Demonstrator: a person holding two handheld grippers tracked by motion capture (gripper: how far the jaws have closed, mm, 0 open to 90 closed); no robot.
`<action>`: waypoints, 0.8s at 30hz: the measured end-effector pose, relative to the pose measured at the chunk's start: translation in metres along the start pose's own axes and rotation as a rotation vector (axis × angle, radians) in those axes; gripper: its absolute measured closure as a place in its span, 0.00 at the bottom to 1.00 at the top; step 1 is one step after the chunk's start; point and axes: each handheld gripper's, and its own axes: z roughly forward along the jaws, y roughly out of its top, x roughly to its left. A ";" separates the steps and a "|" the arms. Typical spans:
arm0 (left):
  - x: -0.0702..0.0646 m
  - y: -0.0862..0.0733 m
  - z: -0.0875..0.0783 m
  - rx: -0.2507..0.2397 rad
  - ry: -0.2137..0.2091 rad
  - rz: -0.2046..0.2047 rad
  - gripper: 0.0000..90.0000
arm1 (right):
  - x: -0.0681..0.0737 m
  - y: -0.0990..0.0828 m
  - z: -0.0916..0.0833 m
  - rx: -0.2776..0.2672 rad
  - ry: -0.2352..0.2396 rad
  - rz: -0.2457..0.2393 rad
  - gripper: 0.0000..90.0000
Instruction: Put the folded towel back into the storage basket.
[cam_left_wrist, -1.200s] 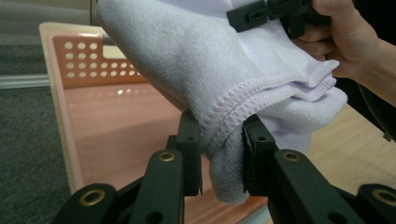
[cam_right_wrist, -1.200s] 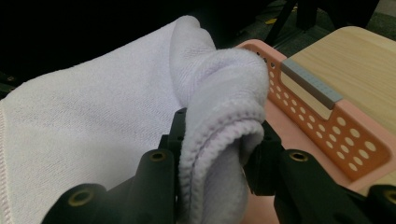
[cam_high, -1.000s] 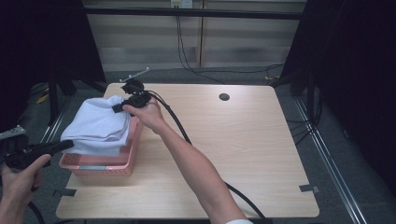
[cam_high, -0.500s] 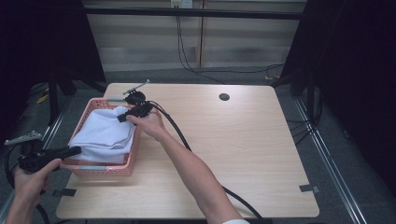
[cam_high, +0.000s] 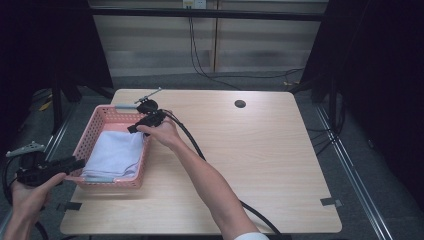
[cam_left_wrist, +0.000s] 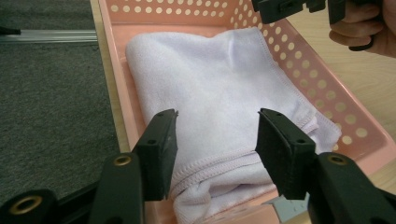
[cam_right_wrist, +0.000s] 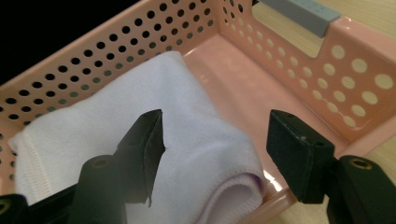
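Lowered into the basket (cam_high: 97, 122), the towel (cam_high: 116, 155) lies released; left tool (cam_left_wrist: 215, 140) and right tool (cam_right_wrist: 215, 154) have just opened wide, empty.

Towel (cam_high: 116, 154) now flat in basket (cam_high: 102, 119) (both grippers' jaws just opened).

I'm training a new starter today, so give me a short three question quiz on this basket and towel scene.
1. True or false: the folded towel lies inside the pink basket.
2. Which stands at the basket's far end in the high view? A) left gripper B) right gripper C) neither
3. Fill in: both grippers' jaws stand ____, with no cloth pinched between them.

Key
1. True; it fills the near part of the basket and leaves the far floor bare.
2. B; the left gripper is at the near corner.
3. Open; they have just been opening, and the towel lies loose below.
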 end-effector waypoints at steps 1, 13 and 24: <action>-0.004 0.001 0.002 0.001 -0.004 0.012 0.52 | 0.002 0.000 -0.003 0.008 0.007 -0.018 0.40; -0.054 0.016 0.022 0.016 -0.002 0.083 0.50 | -0.010 -0.021 -0.073 -0.082 0.033 -0.090 0.39; -0.127 0.016 0.061 -0.018 -0.060 0.150 0.39 | -0.032 -0.079 -0.155 -0.141 -0.054 -0.080 0.35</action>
